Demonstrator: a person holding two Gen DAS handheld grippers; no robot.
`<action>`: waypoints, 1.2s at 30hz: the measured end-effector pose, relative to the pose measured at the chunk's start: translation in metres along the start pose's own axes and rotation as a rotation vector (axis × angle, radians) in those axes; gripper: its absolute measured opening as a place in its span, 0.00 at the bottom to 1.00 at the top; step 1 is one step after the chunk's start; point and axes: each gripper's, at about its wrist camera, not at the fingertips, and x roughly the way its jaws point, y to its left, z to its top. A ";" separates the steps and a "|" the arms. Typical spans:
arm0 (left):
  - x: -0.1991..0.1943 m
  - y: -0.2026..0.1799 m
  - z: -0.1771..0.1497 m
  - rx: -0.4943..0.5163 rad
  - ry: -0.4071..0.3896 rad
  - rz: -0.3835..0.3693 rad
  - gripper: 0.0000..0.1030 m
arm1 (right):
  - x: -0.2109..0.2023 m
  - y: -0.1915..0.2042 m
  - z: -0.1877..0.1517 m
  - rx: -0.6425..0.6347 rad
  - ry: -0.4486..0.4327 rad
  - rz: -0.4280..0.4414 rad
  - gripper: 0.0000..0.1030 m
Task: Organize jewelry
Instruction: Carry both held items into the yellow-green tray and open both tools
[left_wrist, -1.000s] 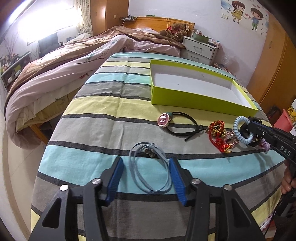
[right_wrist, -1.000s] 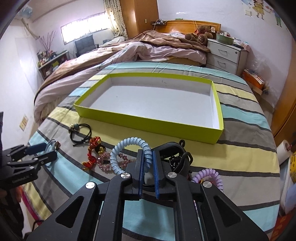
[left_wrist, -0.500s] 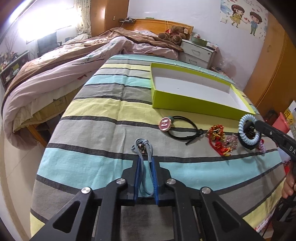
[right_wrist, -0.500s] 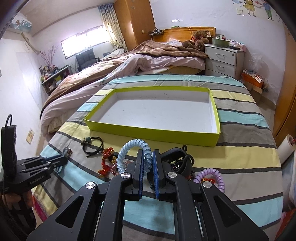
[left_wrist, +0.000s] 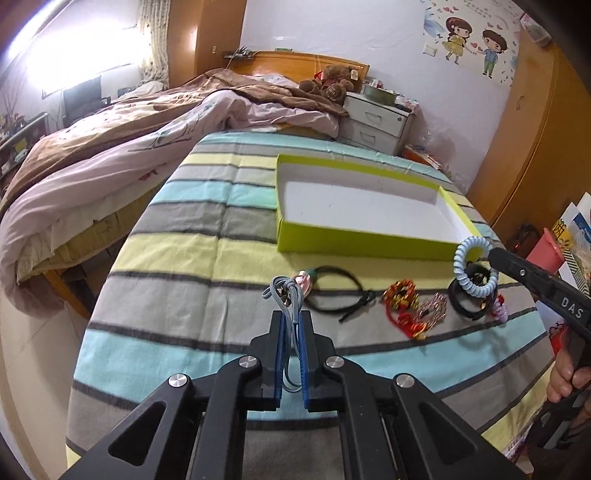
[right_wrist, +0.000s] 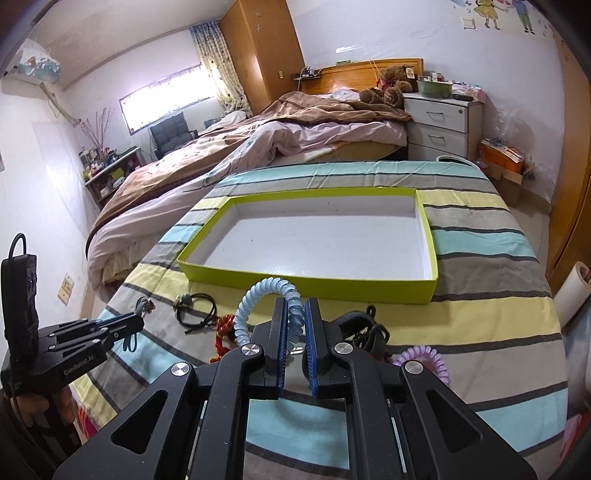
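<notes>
My left gripper (left_wrist: 291, 321) is shut on a grey cord necklace (left_wrist: 286, 295) and holds it above the striped cloth. My right gripper (right_wrist: 294, 314) is shut on a light blue spiral hair tie (right_wrist: 258, 295), lifted off the cloth; it also shows in the left wrist view (left_wrist: 471, 271). The empty lime-green box (right_wrist: 306, 280) lies just beyond. On the cloth lie a black hair band with a pink charm (left_wrist: 332, 291), a red and gold ornament (left_wrist: 400, 299), a pink beaded piece (left_wrist: 432, 310), a black band (left_wrist: 461, 306) and a purple spiral tie (right_wrist: 424, 360).
The striped cloth covers a table (left_wrist: 184, 251) whose edges drop off left and right. A bed with a pink and brown duvet (left_wrist: 110, 155) stands to the left. A white nightstand (left_wrist: 376, 118) and wooden wardrobe (left_wrist: 535, 129) stand behind.
My left gripper closed on the grey cord necklace and lifted it. My right gripper rose with the light blue spiral tie, towards the green box.
</notes>
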 end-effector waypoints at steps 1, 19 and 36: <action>0.000 0.000 0.004 0.005 -0.004 -0.001 0.06 | 0.000 -0.001 0.002 0.003 -0.001 -0.004 0.09; 0.048 -0.020 0.104 0.062 -0.011 -0.070 0.06 | 0.039 -0.044 0.070 0.034 0.021 -0.113 0.09; 0.140 -0.032 0.135 0.090 0.109 -0.077 0.07 | 0.109 -0.088 0.097 0.026 0.159 -0.176 0.09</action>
